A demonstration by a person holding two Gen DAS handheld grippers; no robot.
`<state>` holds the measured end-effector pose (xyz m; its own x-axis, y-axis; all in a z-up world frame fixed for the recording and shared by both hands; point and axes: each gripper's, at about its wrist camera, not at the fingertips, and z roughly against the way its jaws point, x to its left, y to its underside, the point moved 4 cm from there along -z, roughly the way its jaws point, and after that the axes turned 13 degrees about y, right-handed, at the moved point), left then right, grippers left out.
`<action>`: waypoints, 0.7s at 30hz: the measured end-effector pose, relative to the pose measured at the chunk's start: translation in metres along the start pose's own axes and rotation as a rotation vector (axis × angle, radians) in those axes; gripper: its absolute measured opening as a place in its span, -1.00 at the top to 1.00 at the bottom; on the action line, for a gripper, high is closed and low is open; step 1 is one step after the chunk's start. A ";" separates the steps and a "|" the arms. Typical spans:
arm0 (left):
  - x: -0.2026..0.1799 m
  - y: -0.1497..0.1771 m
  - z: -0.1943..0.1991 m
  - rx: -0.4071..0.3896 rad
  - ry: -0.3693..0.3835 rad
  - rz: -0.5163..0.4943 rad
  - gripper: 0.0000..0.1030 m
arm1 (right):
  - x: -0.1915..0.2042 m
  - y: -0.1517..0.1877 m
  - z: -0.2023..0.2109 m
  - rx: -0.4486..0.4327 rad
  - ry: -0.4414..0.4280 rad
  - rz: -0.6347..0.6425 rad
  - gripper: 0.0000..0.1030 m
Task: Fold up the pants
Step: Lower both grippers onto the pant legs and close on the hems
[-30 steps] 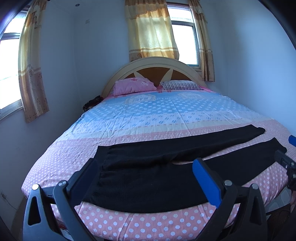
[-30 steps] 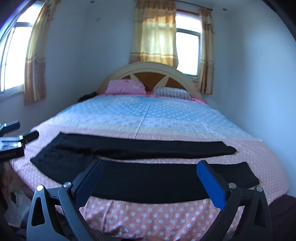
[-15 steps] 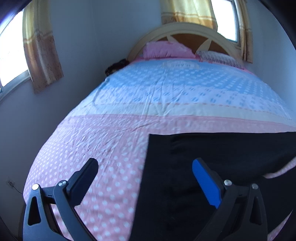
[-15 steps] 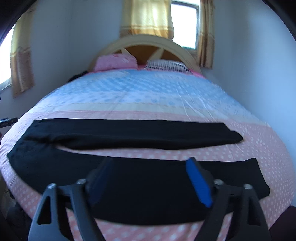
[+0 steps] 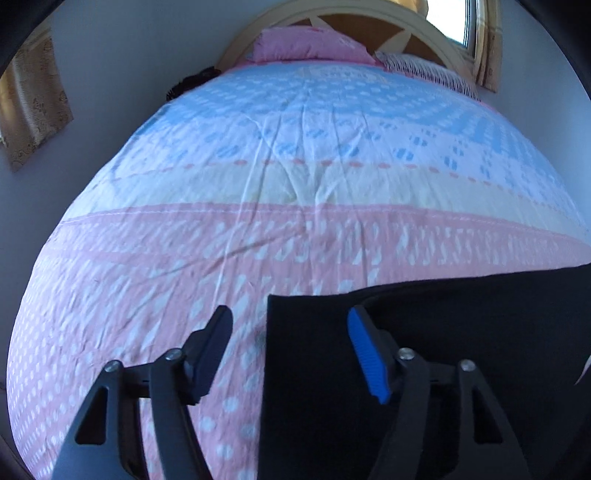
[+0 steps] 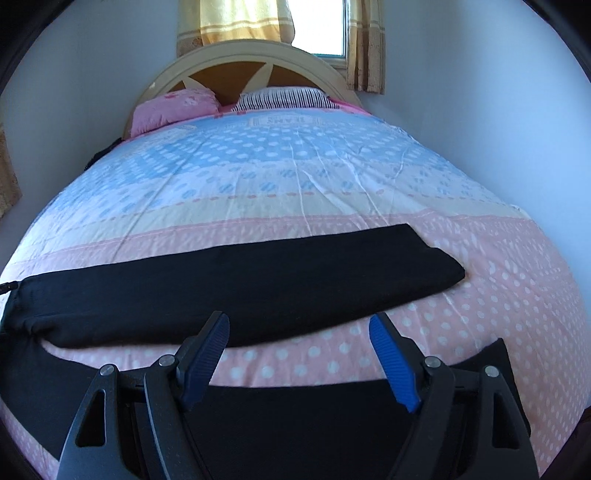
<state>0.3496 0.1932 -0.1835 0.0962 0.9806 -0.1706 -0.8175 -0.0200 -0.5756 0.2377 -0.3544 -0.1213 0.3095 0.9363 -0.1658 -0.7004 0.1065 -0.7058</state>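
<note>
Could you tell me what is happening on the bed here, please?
A person holding a pair of tongs in each hand is about to fold black pants spread flat on the polka-dot bedsheet. The left tongs hang open over the waistband corner; the right tongs are open above the nearer leg. Nothing is gripped yet, and both legs lie apart.

Bed (image 6: 295,177) with blue, cream and pink dotted sheet, lightly creased. Pink pillow (image 6: 173,109) and striped pillow (image 6: 288,98) against arched wooden headboard (image 6: 255,59). Yellow curtains (image 6: 243,18) at window (image 6: 325,26) behind. Plain walls.
</note>
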 end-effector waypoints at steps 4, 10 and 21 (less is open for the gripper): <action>0.005 0.001 -0.002 -0.007 0.060 0.023 -0.08 | -0.009 -0.005 -0.015 0.011 0.033 0.015 -0.54; 0.005 0.001 0.004 -0.026 0.108 0.019 0.38 | -0.033 -0.020 -0.037 0.039 0.043 -0.044 -0.54; 0.004 -0.007 -0.005 -0.014 0.076 0.003 0.16 | -0.091 -0.057 -0.086 0.089 0.130 -0.116 -0.54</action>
<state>0.3584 0.1959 -0.1840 0.1373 0.9629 -0.2324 -0.8101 -0.0258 -0.5857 0.3044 -0.4748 -0.1256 0.4680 0.8656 -0.1783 -0.7077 0.2462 -0.6623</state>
